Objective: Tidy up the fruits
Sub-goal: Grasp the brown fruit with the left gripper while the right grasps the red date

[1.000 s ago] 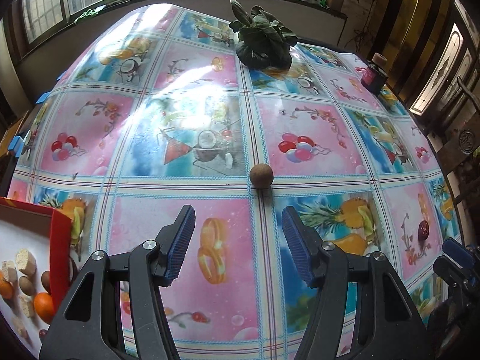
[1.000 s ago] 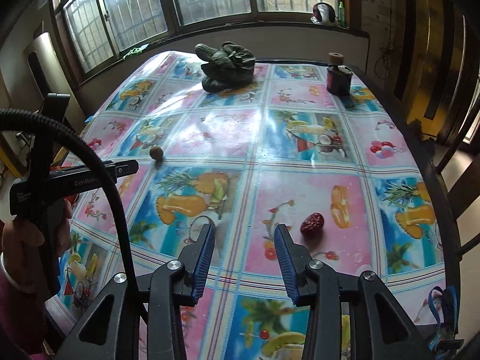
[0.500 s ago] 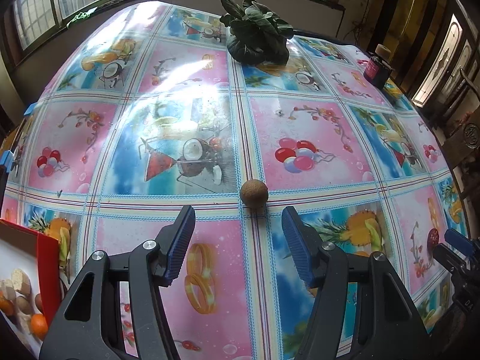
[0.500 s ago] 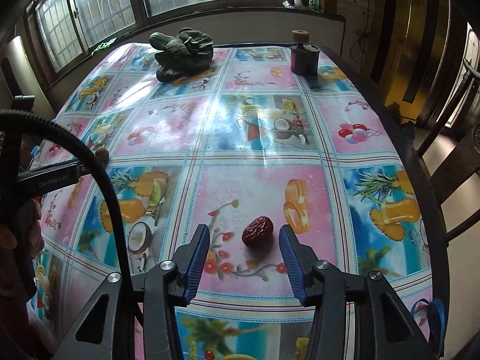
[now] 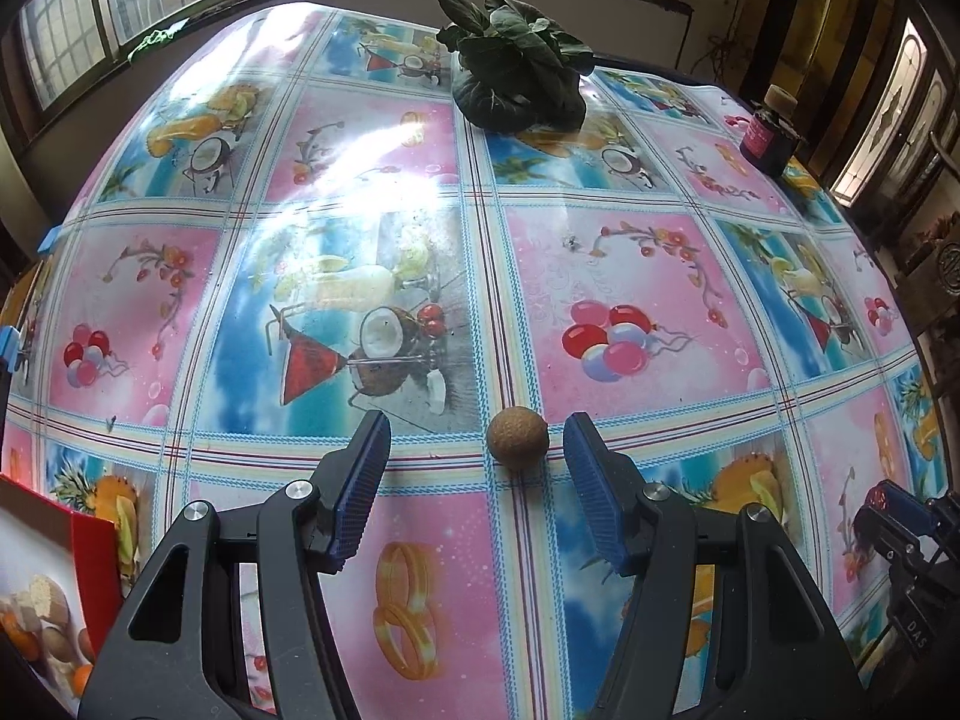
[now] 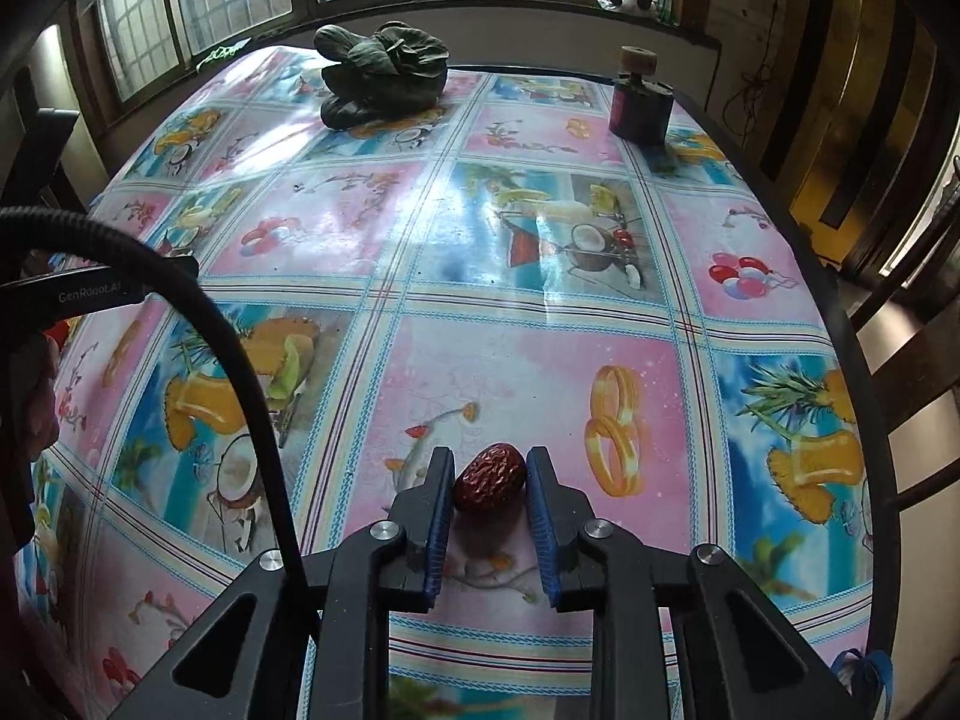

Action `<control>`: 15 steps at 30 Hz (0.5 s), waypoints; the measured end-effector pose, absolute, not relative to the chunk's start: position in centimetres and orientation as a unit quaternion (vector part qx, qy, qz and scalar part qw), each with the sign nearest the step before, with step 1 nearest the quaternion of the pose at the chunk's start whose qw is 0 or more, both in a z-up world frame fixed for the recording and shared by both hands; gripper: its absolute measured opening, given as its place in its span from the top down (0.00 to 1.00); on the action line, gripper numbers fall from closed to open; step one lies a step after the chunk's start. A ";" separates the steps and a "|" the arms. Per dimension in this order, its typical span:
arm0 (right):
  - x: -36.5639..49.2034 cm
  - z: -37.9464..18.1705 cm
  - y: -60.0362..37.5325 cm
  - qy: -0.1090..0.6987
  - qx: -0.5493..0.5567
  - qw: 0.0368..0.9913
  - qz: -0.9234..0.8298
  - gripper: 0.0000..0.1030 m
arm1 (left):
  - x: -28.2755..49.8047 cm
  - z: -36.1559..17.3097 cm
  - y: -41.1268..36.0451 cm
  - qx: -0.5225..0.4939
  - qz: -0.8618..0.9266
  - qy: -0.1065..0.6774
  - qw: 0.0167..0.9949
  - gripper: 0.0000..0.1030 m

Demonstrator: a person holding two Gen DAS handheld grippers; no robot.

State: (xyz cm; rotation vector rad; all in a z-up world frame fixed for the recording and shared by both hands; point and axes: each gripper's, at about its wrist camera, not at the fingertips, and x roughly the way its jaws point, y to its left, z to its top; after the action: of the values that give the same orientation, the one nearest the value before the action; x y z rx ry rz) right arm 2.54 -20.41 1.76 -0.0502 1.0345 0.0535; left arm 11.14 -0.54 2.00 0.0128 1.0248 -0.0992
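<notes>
A round brown fruit lies on the fruit-print tablecloth. It sits between the fingertips of my left gripper, nearer the right finger, and neither pad touches it; this gripper is open. My right gripper is closing on a wrinkled red date, both blue pads against its sides, the date still resting on the cloth. A red-rimmed box with several fruits on its white floor shows at the lower left of the left wrist view.
Leafy greens and a dark jar with a cork top stand at the far side of the table. In the right wrist view a black cable arcs across the left, and chairs stand past the right table edge.
Both grippers moved forward and down until each fruit lay between its fingers. The right jaws narrowed from open to pressing on the date. The left jaws kept their width.
</notes>
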 end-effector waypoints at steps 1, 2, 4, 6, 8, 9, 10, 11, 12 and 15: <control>2.6 1.8 -20.3 0.494 -0.024 0.869 0.028 0.77 | 11.2 1.9 -0.6 0.007 -0.049 0.491 0.870 0.41; 2.5 1.9 -20.2 0.493 -0.027 0.869 0.029 0.77 | 11.2 1.7 -0.8 0.010 -0.050 0.492 0.869 0.41; 2.5 2.2 -20.0 0.491 -0.027 0.870 0.032 0.77 | 11.1 1.5 -0.9 0.017 -0.053 0.490 0.870 0.43; 2.3 2.7 -20.0 0.482 -0.022 0.875 0.031 0.77 | 10.9 1.6 -0.8 0.021 -0.046 0.481 0.875 0.60; 2.0 3.5 -19.7 0.472 -0.015 0.881 0.037 0.77 | 10.9 1.7 -0.4 0.014 -0.048 0.482 0.875 0.78; 1.9 3.8 -19.3 0.469 -0.016 0.882 0.041 0.77 | 10.9 1.8 -0.2 0.009 -0.051 0.482 0.874 0.78; 1.7 4.2 -18.9 0.466 -0.019 0.884 0.045 0.77 | 10.7 1.8 0.0 0.006 -0.054 0.483 0.874 0.78; 1.5 4.5 -18.4 0.463 -0.024 0.885 0.049 0.77 | 10.5 1.8 0.1 0.006 -0.054 0.482 0.874 0.78; 1.4 4.8 -17.9 0.462 -0.029 0.885 0.054 0.77 | 10.2 1.9 0.2 0.004 -0.054 0.482 0.874 0.78; 0.9 5.7 -16.2 0.455 -0.038 0.887 0.068 0.77 | 8.7 2.6 0.6 0.001 -0.054 0.476 0.878 0.78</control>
State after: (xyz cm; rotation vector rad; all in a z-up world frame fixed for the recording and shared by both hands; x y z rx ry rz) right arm 0.93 -16.25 5.68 -0.0787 0.9463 0.1406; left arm 8.73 0.64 2.56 0.0026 0.9939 -0.1128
